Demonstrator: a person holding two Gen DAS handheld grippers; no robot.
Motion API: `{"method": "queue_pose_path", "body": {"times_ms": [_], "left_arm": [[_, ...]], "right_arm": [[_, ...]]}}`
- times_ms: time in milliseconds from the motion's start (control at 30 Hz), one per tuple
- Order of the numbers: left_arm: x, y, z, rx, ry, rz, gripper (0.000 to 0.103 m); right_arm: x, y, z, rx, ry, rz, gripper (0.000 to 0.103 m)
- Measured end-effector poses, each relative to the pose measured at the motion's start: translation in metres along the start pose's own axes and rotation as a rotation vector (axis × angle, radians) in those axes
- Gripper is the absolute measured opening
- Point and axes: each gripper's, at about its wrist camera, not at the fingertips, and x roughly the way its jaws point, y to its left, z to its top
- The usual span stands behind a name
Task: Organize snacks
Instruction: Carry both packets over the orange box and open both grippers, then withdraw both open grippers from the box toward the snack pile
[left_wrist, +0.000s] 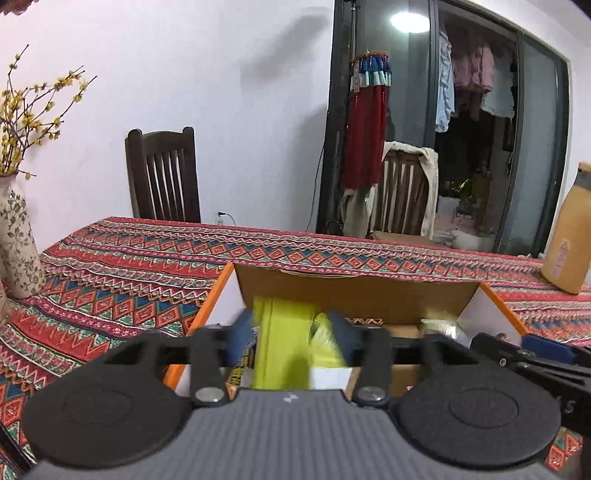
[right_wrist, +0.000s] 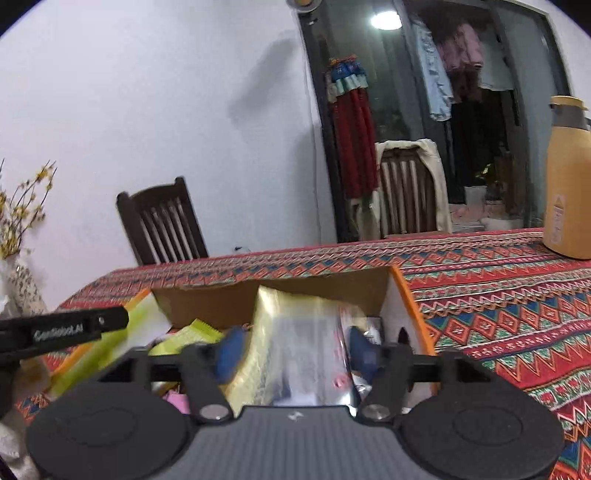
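An open cardboard box (left_wrist: 354, 295) with orange edges stands on the patterned tablecloth. In the left wrist view my left gripper (left_wrist: 291, 339) hangs over its left half. Its blue pads stand apart on either side of a blurred yellow-green packet (left_wrist: 284, 332) that stands upright in the box. In the right wrist view my right gripper (right_wrist: 297, 350) is over the same box (right_wrist: 221, 302). Its pads are wide apart around a gold and silver packet (right_wrist: 295, 332) that leans on the back wall. More yellow-green packets (right_wrist: 188, 336) lie to its left. A finger (right_wrist: 92, 325) of the left gripper shows there too.
A floral vase (left_wrist: 18, 240) with yellow blossoms stands at the table's left end. A yellow thermos jug (right_wrist: 569, 184) stands at the right. Two wooden chairs (left_wrist: 162, 177) are behind the table, one by the glass door. The tablecloth (right_wrist: 498, 295) lies bare right of the box.
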Motion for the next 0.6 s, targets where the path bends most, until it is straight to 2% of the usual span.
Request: {"method": "queue_pose_path", "body": {"times_ms": [33,67,300,400,467,600], "left_arm": [[-0.004,0.001,0.000,-0.009,-0.019,0.011,0.096],[-0.009,0.002,0.000,-0.016,-0.047,0.029,0.103],[-0.021,-0.002,0.001,-0.008,-0.076,0.038,0.103],[-0.025,-0.008,0.007,0.008,-0.085,0.071,0.103],[-0.037,-0.010,0.013,0.020,-0.099,0.088,0.103],[-0.064,-0.006,0.019,0.020,-0.124,0.072,0.103]], "right_arm": [[-0.002,-0.001,0.001,0.008,-0.014,-0.005,0.092],[-0.004,-0.002,0.000,0.016,-0.030,-0.014,0.103],[-0.022,-0.005,0.002,0.024,-0.098,-0.025,0.103],[-0.033,-0.005,0.008,0.031,-0.114,-0.012,0.103],[-0.045,-0.003,0.015,0.034,-0.134,-0.005,0.103],[-0.077,-0.001,0.022,0.045,-0.190,0.006,0.103]]}}
